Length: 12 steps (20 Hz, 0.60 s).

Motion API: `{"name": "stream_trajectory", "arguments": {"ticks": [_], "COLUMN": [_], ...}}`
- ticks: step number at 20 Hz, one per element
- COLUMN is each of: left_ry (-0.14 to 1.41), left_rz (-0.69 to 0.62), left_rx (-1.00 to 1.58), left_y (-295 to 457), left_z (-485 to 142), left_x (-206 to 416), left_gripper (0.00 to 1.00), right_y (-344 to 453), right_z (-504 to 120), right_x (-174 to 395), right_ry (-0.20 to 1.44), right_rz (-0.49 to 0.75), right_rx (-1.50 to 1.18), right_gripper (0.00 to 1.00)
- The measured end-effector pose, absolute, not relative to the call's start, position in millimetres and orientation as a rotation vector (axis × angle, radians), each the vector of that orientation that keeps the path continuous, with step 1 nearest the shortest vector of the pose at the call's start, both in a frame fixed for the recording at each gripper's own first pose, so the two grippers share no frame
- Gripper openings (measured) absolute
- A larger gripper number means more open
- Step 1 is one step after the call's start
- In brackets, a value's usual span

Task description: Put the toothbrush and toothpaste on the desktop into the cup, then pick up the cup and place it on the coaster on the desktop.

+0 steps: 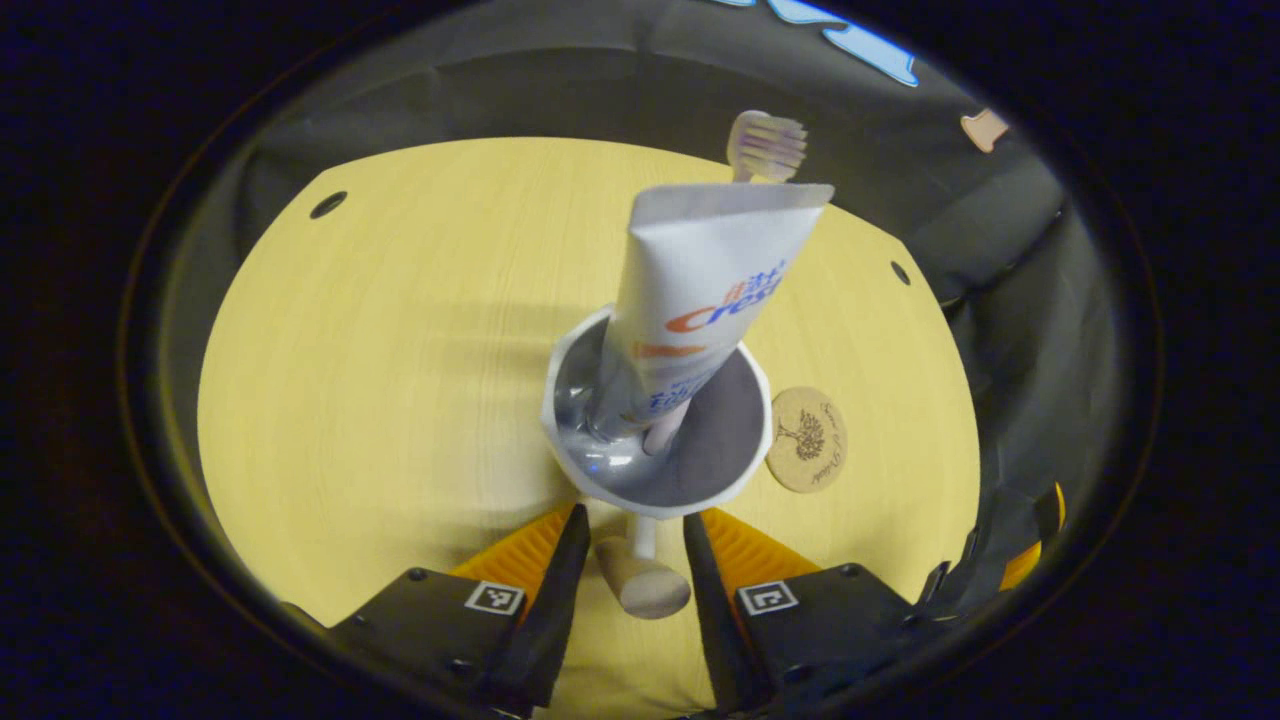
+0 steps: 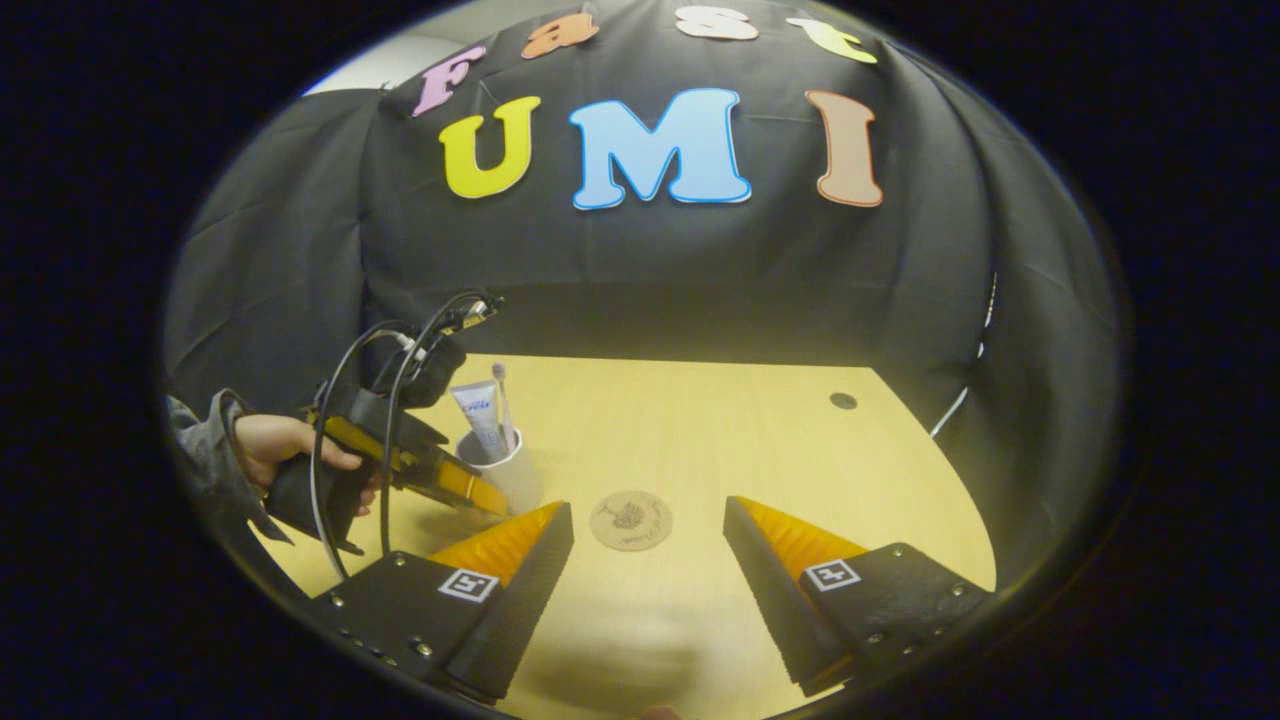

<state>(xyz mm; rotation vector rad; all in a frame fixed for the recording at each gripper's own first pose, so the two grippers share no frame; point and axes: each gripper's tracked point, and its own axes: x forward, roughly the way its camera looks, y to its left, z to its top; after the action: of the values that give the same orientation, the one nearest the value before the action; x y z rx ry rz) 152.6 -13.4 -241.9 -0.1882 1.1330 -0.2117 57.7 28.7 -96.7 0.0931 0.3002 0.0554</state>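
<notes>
Your toothbrush (image 1: 765, 146) handle hides behind the toothpaste (image 1: 700, 290); the cup (image 2: 505, 470) blocks their lower ends at nine o'clock.

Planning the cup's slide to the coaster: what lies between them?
Nothing: in the right gripper view bare desktop separates the cup from the coaster. In the left gripper view they sit nearly side by side.

Left hand-held gripper (image 1: 628, 560) angled downward, jaws partly closed with a narrow gap between, fingers (image 1: 560, 560) flanking a handle, contact impossible to confirm. Seen from the right gripper view, gripped at the rear by a hand (image 2: 275, 445) in a grey sleeve (image 2: 205, 450). Right hand-held gripper (image 2: 650, 540) spread wide, holding nothing, hovering low, well apart from the left.
</notes>
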Motion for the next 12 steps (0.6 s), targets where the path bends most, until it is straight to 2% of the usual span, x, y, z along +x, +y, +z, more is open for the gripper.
{"name": "stream_trajectory", "arguments": {"ticks": [1, 2, 3, 4, 7, 8, 12], "left_ry": [1.142, 1.159, 1.172, 1.168, 1.157, 1.142, 1.116], "left_rz": [-0.213, -0.203, -0.202, -0.209, -0.191, -0.182, -0.201], "left_rx": [-0.188, -0.174, -0.168, -0.155, -0.099, -0.073, 0.033], "left_y": [-14.6, -12.8, -13.7, -14.9, -10.8, -8.2, -8.4], "left_z": [-244.5, -245.2, -245.9, -245.6, -244.4, -242.9, -245.4], "left_x": [151.1, 150.3, 148.0, 148.3, 148.7, 154.5, 152.0], "left_gripper": [0.57, 0.63, 0.49, 0.51, 0.46, 0.36, 0.34], "right_y": [28.7, 28.4, 28.0, 27.7, 27.0, 27.0, 26.1], "right_z": [-97.0, -97.2, -98.2, -98.9, -103.3, -104.9, -106.9], "right_x": [56.8, 55.2, 54.0, 53.5, 51.9, 51.5, 50.2], "right_ry": [0.301, 0.303, 0.305, 0.309, 0.32, 0.322, 0.325], "right_rz": [0.054, 0.053, 0.051, 0.049, 0.048, 0.049, 0.048], "right_rx": [0.101, 0.109, 0.113, 0.115, 0.121, 0.124, 0.133], "right_gripper": [0.95, 0.95, 0.95, 0.95, 0.95, 0.95, 0.95]}}
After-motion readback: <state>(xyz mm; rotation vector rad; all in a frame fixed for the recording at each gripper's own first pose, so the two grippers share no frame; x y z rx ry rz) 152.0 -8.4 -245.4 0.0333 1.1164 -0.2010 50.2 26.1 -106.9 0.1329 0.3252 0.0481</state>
